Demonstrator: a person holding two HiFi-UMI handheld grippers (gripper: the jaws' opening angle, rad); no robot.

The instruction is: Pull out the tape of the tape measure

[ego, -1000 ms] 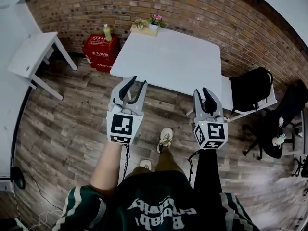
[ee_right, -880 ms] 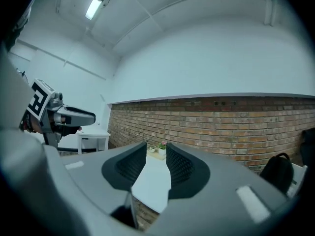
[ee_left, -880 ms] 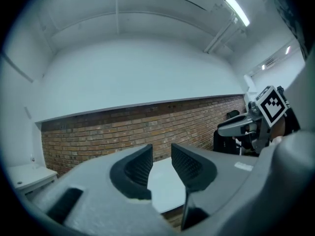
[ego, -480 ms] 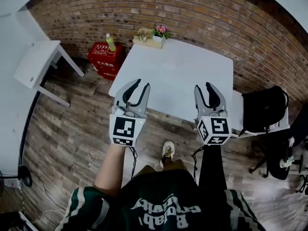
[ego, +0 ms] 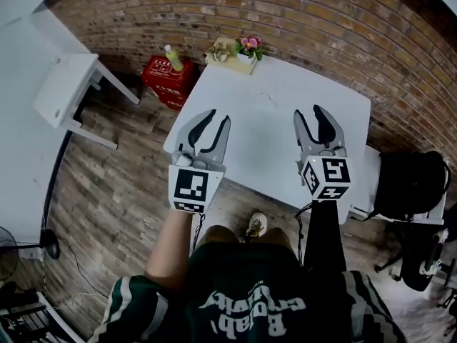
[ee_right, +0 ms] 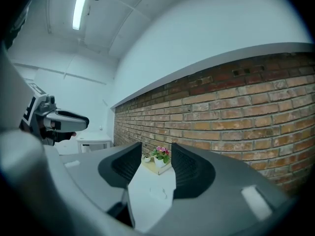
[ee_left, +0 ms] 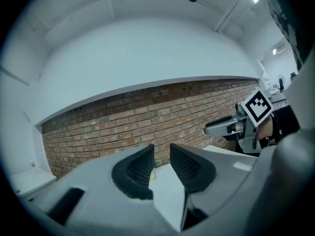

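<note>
No tape measure shows clearly in any view; only a faint small mark (ego: pixel 269 99) lies on the white table (ego: pixel 271 148). My left gripper (ego: pixel 216 117) hovers over the table's near left edge, open and empty. My right gripper (ego: pixel 310 113) hovers over the near right part; its jaws have just been opening and nothing is between them. In the left gripper view the jaws (ee_left: pixel 161 154) stand apart, pointing level at the brick wall. The right gripper view looks between its parted jaws (ee_right: pixel 156 150) along the tabletop to the flowers.
A pot of pink flowers (ego: pixel 249 48) on a small tray stands at the table's far edge. A red crate (ego: pixel 168 77) with a green bottle (ego: pixel 171 54) sits on the floor at left, beside a small white table (ego: pixel 68 91). A black bag (ego: pixel 414 184) rests on a chair at right.
The person has stepped up to the table, and both grippers have moved from over the floor to above its near edge. The right jaws have spread wider.
</note>
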